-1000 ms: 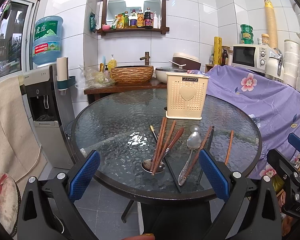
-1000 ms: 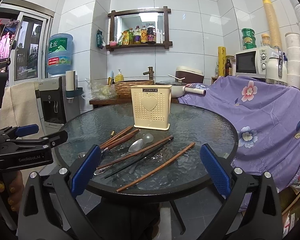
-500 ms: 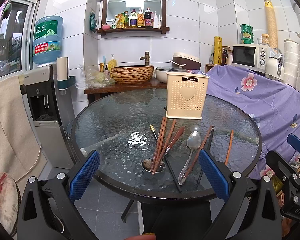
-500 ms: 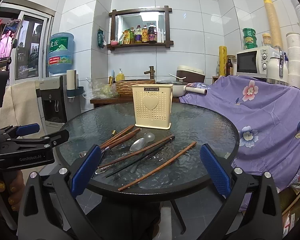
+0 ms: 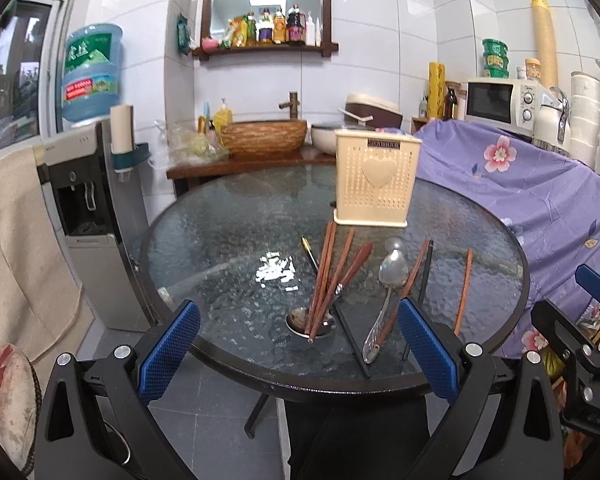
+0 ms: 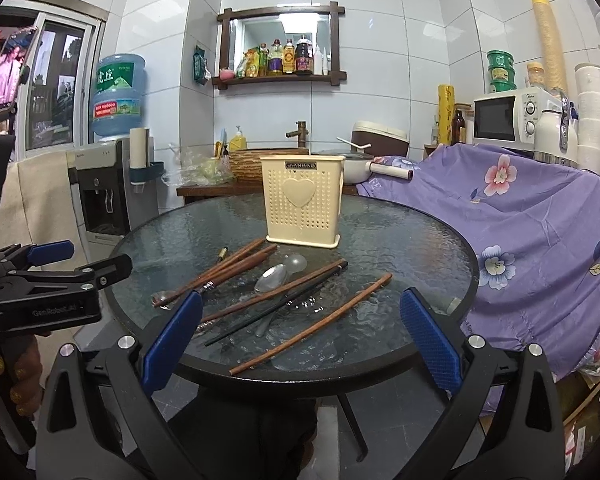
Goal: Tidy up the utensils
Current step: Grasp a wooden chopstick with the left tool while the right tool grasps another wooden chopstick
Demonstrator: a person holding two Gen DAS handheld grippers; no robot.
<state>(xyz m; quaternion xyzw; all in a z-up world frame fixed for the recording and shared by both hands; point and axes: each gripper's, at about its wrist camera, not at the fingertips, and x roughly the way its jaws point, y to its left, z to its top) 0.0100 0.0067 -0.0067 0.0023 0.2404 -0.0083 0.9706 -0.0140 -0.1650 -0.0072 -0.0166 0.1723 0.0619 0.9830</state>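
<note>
A cream perforated utensil holder (image 5: 376, 178) (image 6: 304, 202) with a heart stands upright on the round glass table (image 5: 220, 240) (image 6: 412, 248). In front of it lie several brown chopsticks (image 5: 324, 276) (image 6: 312, 326), a black chopstick (image 6: 276, 310) and metal spoons (image 5: 392, 272) (image 6: 271, 278). My left gripper (image 5: 298, 350) is open at the table's near edge, nothing between its blue pads. My right gripper (image 6: 298, 338) is open too, held before the near rim, with a lone brown chopstick lying between its fingers' line of sight.
A purple flowered cloth (image 6: 540, 216) covers furniture to the right, with a microwave (image 6: 508, 118) behind. A water dispenser (image 5: 88, 208) stands at the left. A counter with a woven basin (image 5: 264, 138) is behind the table. The left gripper's body (image 6: 48, 292) shows at the right view's left edge.
Both grippers have crept slightly nearer the table; the utensils and holder lie as before, and both stay open.
</note>
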